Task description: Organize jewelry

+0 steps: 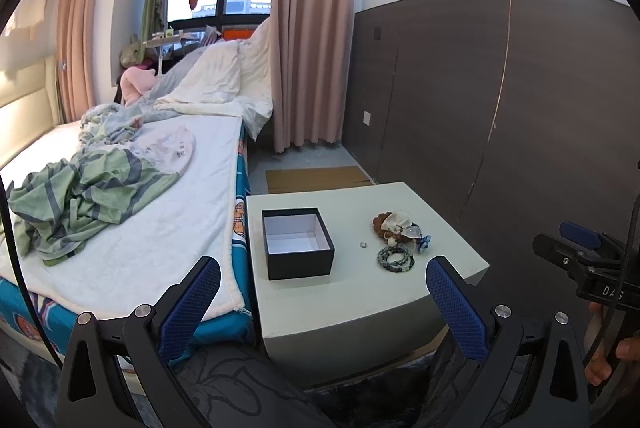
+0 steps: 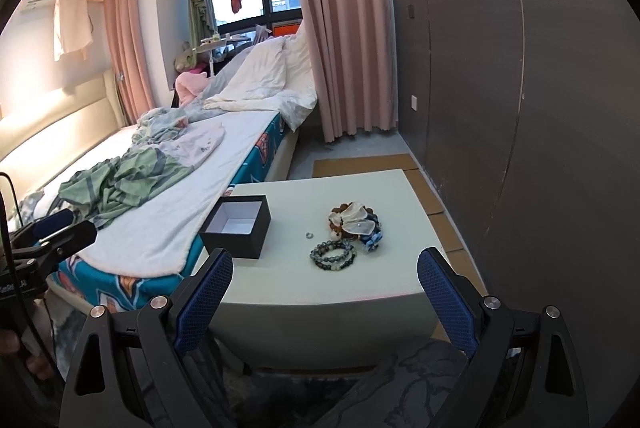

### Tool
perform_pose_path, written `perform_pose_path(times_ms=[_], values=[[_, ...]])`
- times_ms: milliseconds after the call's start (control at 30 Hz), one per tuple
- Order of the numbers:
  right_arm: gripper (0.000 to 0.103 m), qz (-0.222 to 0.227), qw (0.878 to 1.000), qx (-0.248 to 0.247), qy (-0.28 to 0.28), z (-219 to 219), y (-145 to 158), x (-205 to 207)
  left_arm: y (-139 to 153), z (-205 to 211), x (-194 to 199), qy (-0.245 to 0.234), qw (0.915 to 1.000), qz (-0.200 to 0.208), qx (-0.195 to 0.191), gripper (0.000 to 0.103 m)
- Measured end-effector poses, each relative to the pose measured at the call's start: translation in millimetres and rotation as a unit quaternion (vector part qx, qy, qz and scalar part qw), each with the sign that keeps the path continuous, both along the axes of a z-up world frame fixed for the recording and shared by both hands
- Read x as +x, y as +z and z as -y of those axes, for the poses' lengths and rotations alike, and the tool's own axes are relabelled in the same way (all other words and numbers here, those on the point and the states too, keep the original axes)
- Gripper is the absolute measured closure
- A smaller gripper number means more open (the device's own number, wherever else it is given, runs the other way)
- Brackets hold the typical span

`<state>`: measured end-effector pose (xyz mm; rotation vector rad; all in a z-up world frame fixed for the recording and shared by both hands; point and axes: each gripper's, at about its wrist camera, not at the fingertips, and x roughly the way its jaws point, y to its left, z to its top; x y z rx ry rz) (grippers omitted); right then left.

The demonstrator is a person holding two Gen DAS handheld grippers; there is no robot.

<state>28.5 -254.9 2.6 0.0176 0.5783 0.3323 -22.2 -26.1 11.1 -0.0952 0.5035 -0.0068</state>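
Note:
An open black box (image 1: pixel 298 243) (image 2: pixel 238 226) with a white inside stands empty on the left of a white bedside table (image 1: pixel 360 304) (image 2: pixel 320 292). To its right lie a small silver ring (image 1: pixel 363 245) (image 2: pixel 308 235), dark beaded bracelets (image 1: pixel 395 258) (image 2: pixel 333 256), and a heap of brown beads, clear stones and a blue piece (image 1: pixel 398 227) (image 2: pixel 354 222). My left gripper (image 1: pixel 320 308) is open and empty, short of the table's front edge. My right gripper (image 2: pixel 324 304) is open and empty, also short of the table; it shows at the right edge of the left wrist view (image 1: pixel 576 252).
A bed (image 1: pixel 120 228) with crumpled green and white bedding lies against the table's left side. A dark panelled wall (image 1: pixel 500 108) runs along the right. Flattened cardboard (image 1: pixel 316 178) lies on the floor behind the table. Pink curtains (image 1: pixel 312 28) hang at the back.

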Motion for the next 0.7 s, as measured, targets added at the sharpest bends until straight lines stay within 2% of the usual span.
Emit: perform_pose_path(times_ms=[233, 700], values=[[0.009, 0.002, 1.0, 0.001, 0.007, -5.8, 0.3, -0.7, 0.4, -1.3, -1.3, 0.004, 1.0, 0.0, -0.008, 0.0], [0.009, 0.0, 1.0, 0.009, 0.004, -7.9, 0.8, -0.5, -1.5, -2.6, 4.1, 0.005, 1.0, -0.002, 0.001, 0.0]])
